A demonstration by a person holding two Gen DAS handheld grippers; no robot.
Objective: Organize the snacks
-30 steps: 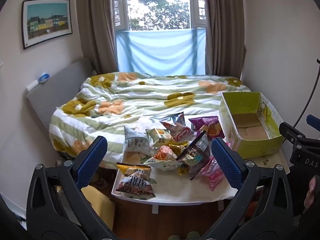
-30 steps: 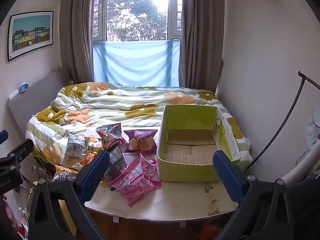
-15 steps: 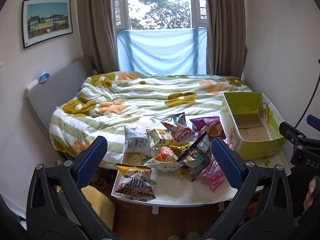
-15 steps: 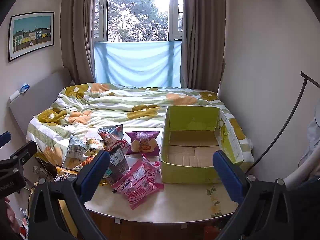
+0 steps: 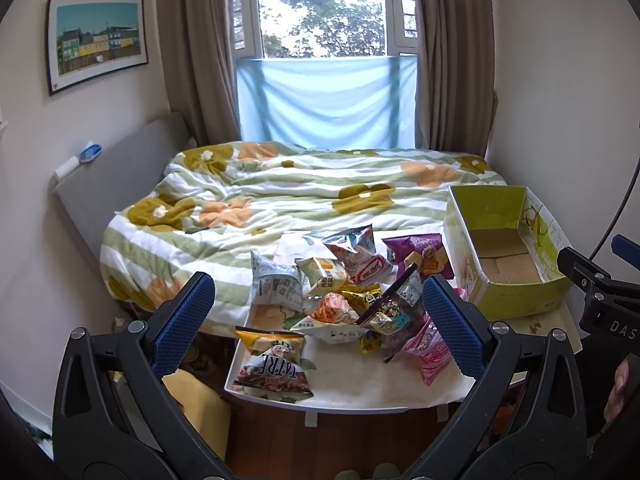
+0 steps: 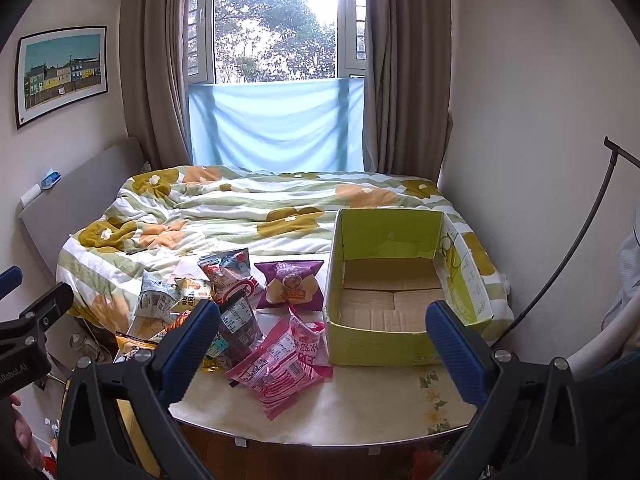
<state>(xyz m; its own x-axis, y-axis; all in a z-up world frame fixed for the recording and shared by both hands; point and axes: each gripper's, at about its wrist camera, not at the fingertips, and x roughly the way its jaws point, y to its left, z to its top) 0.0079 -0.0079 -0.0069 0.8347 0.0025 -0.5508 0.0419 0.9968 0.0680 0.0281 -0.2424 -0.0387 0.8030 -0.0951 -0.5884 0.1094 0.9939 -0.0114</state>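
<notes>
Several snack bags lie in a heap on a small white table (image 5: pixel 360 392): a brown and yellow bag (image 5: pixel 274 364) at the front left, a pink bag (image 6: pixel 280 364), a purple bag (image 6: pixel 289 285), a dark bag (image 6: pixel 238 326). An empty green cardboard box (image 6: pixel 376 344) stands open at the table's right. My left gripper (image 5: pixel 316 320) is open and empty, held back from the heap. My right gripper (image 6: pixel 320 344) is open and empty, in front of the box and the pink bag.
A bed with a green flowered quilt (image 5: pixel 304 196) lies right behind the table. Walls stand close on both sides. A dark curved rod (image 6: pixel 576 240) leans at the right. The other gripper shows at each view's edge (image 5: pixel 600 292).
Both grippers have drifted slightly closer to the table; the views have shifted a little. Nothing on the table has moved.
</notes>
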